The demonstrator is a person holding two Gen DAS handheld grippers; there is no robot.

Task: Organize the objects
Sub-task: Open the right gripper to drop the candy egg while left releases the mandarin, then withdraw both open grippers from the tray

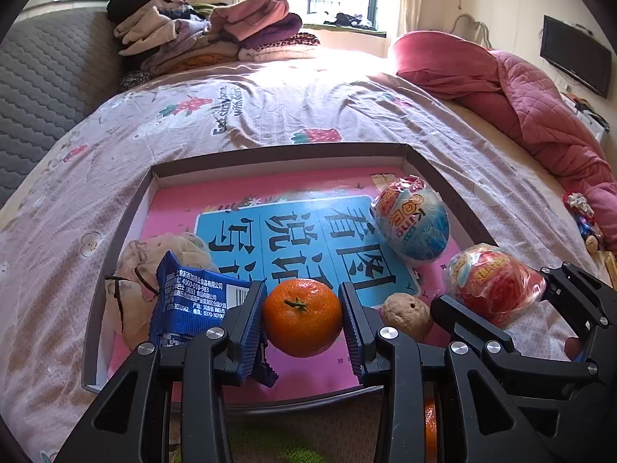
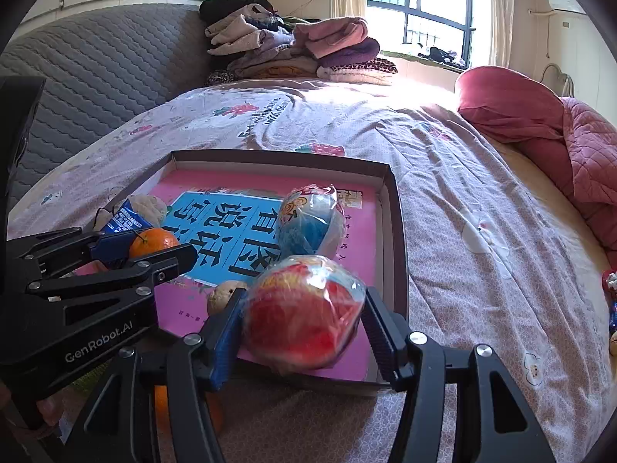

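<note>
**Two items held over the tray on the bed**

A shallow cardboard tray (image 1: 443, 177) is seen lying on a bed with a floral sheet (image 1: 270, 115). A pink and blue book (image 1: 308, 231) covers the tray floor.

In the left wrist view, the left gripper (image 1: 302, 318) is pinching a tangerine (image 1: 302, 316) between its ribbed blue pads, over the near edge of the tray. A blue snack packet (image 1: 193, 301) is seen at the near left of the tray, just beside the left finger, with a beige cloth pouch (image 1: 139, 270) behind it. A walnut (image 1: 407, 314) lies at the near right of the book. A blue wrapped toy egg (image 1: 412, 220) rests at the far right of the tray. The right gripper (image 1: 497, 289) appears at the right edge, and the red wrapped toy egg (image 1: 493, 283) is seen in it.

The right wrist view shows that grip more fully: the red wrapped toy egg (image 2: 304, 308) is pinched by the right gripper (image 2: 304, 316) above the near right corner of the tray (image 2: 397, 231), with both pads against the wrapper. The left gripper (image 2: 127, 247) is seen from the side here; its pads are largely hidden, though the tangerine (image 2: 152, 241) shows between them. A second orange fruit (image 2: 185, 413), partly hidden below the fingers, shows best here. Folded clothes (image 2: 300, 50) are piled at the far end of the bed, and a pink quilt (image 2: 570, 135) lies at the far right.
</note>
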